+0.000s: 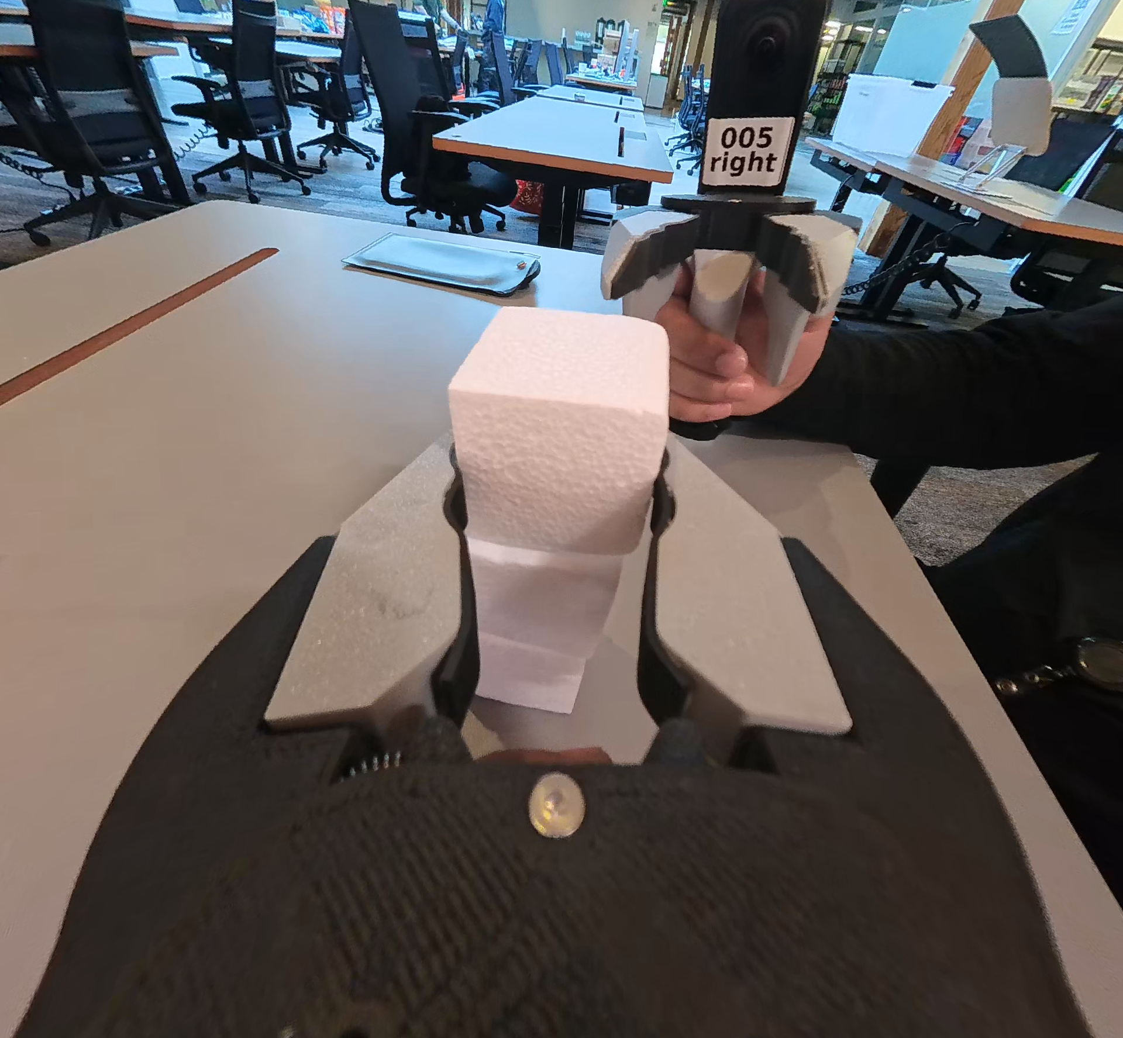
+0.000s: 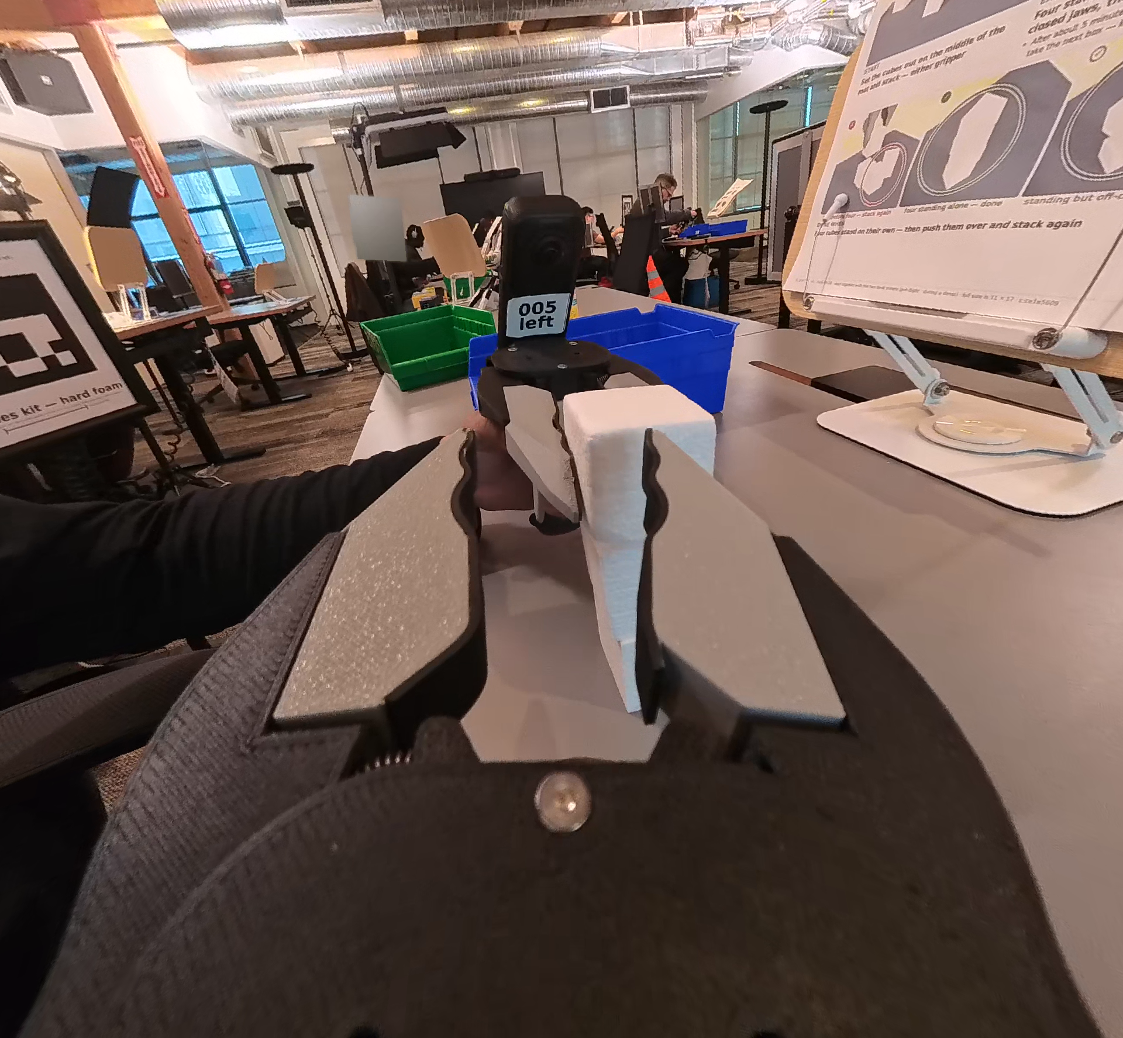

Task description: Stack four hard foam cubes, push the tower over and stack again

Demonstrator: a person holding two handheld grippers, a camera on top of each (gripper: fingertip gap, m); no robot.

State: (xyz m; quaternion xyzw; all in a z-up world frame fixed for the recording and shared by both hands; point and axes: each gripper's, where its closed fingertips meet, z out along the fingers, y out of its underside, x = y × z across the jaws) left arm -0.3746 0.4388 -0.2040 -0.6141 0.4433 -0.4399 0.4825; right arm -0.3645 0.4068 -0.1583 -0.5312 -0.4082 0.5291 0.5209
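Note:
A tower of white hard foam cubes (image 1: 541, 595) stands on the grey table (image 1: 243, 462). The top cube (image 1: 556, 431) sits a little off-centre on the ones below. My left gripper (image 1: 559, 462) has both fingertips pressed against the sides of this top cube. In the right wrist view one finger (image 2: 541, 462) of it lies against the top cube (image 2: 632, 431); the other is hidden behind it. My right gripper (image 2: 559, 450) is open and empty, at top-cube height, with the tower (image 2: 614, 595) just inside its right finger. It also shows in the left wrist view (image 1: 723, 280), behind the tower.
A blue bin (image 2: 680, 352) and a green bin (image 2: 425, 340) stand beyond the tower. A stand with an instruction sheet (image 2: 972, 158) is at right, a framed sign (image 2: 48, 340) at left. A dark flat pouch (image 1: 443, 267) lies farther back. A black-sleeved arm (image 1: 911, 389) crosses the table's right edge. My right fingertips sit around 6 cm from my left ones.

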